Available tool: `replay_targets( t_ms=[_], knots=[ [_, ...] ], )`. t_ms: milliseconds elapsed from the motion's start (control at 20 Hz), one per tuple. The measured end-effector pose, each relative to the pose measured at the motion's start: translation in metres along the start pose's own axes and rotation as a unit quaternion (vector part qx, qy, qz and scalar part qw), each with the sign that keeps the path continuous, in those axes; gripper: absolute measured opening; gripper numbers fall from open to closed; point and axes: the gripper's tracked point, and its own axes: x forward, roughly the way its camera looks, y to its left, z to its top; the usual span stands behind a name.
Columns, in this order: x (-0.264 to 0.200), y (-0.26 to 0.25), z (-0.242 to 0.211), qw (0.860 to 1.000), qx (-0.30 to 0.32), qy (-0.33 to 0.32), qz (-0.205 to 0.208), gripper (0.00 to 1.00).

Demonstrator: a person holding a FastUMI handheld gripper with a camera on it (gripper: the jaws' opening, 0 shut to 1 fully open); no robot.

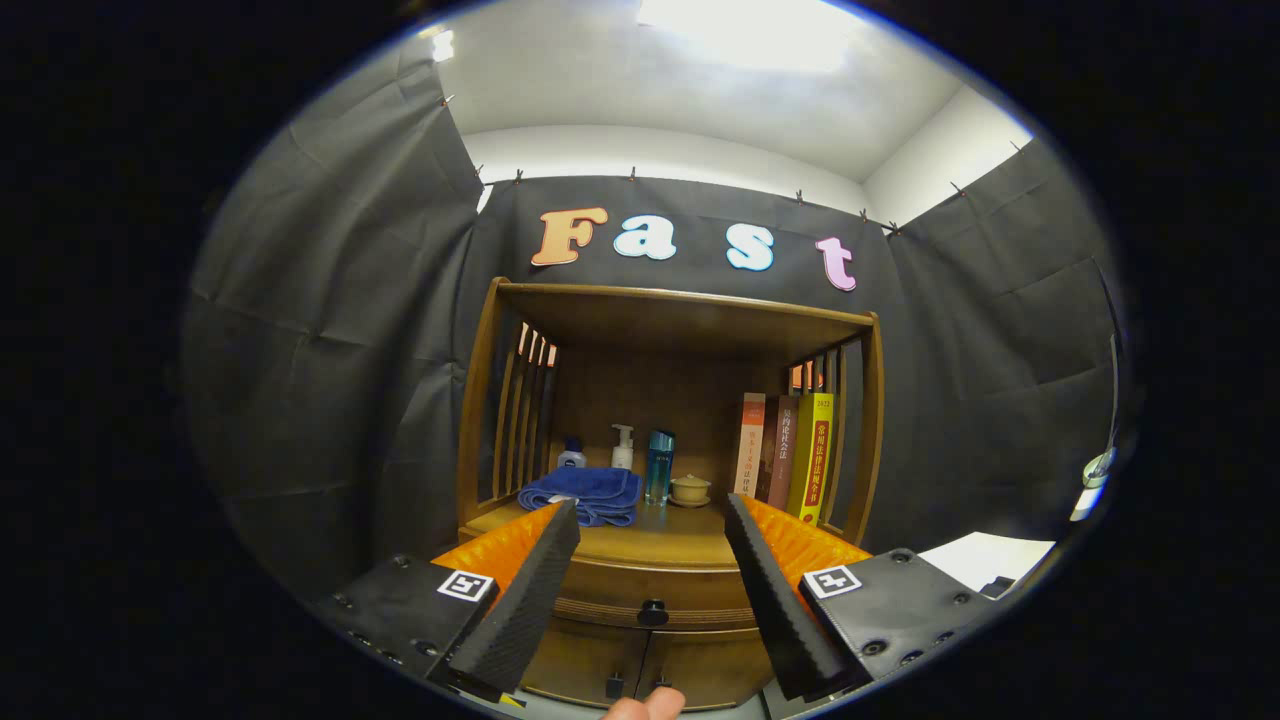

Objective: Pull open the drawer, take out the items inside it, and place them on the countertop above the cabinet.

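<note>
Gripper (652, 515) is spread wide and holds nothing. Drawer (650, 590) is closed, its knob (652, 611) between the fingers, ahead of them. On the countertop (665, 545) beyond: towel (585, 495), bottles (658, 467), cup (690, 489), books (785, 455).

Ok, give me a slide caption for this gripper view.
Open gripper approaches the closed drawer's knob; blue towel, bottles and books sit on the countertop above.

Three bottles (622, 446), three books (783, 455), one towel (585, 494), one lidded cup (690, 489), one drawer (650, 592) with one knob (652, 611).
</note>
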Motion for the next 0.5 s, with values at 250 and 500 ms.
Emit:
replay_targets(
  t_ms=[250,500],
  knots=[
    [0.032,0.011,-0.141,0.998,0.033,0.051,0.018,0.97],
    [0.036,0.000,-0.239,0.993,0.058,0.100,-0.008,0.97]
  ],
)
